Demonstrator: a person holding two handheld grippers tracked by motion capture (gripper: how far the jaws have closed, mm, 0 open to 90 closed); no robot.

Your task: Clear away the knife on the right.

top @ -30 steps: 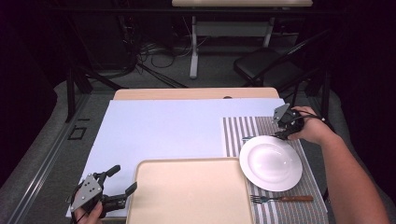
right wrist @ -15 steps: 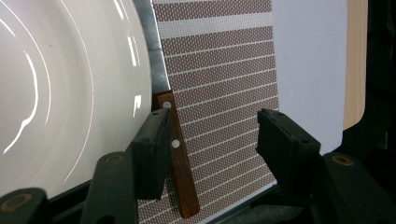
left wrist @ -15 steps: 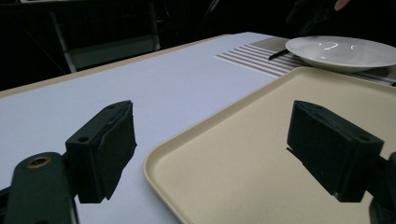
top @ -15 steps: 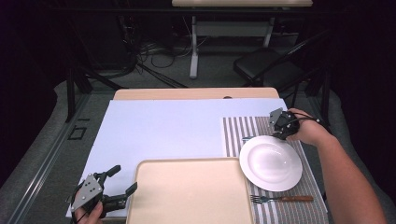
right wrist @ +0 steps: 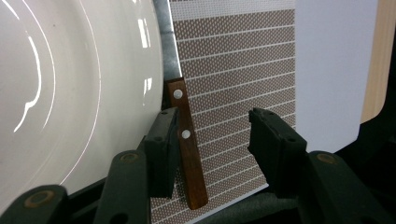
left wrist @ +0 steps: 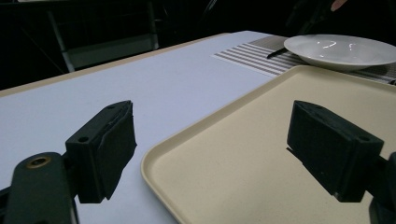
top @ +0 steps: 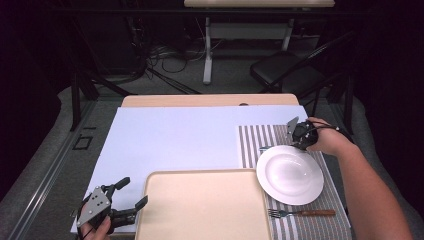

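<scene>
A wood-handled knife (right wrist: 186, 151) lies on the striped placemat (right wrist: 233, 56), tight against the far rim of the white plate (right wrist: 70, 93). My right gripper (right wrist: 212, 135) is open and straddles the knife handle, which sits close to one jaw. From above, that gripper (top: 296, 133) hovers just beyond the plate (top: 290, 174), with the knife's blade tip (top: 263, 148) poking out on the left. My left gripper (top: 122, 200) is open at the near left of the table, beside the beige tray (top: 205, 210). Its jaws (left wrist: 210, 140) frame the tray's corner (left wrist: 261, 154) and hold nothing.
A fork (top: 300, 213) lies on the placemat (top: 252, 142) in front of the plate. A pale sheet (top: 185, 140) covers the table. Beyond the far edge stand a black chair (top: 285, 75) and floor cables. The table edge runs close to the right of the placemat.
My right gripper has crept a little left and nearer, settling lower over the knife handle by the plate's rim. The left gripper has stayed still.
</scene>
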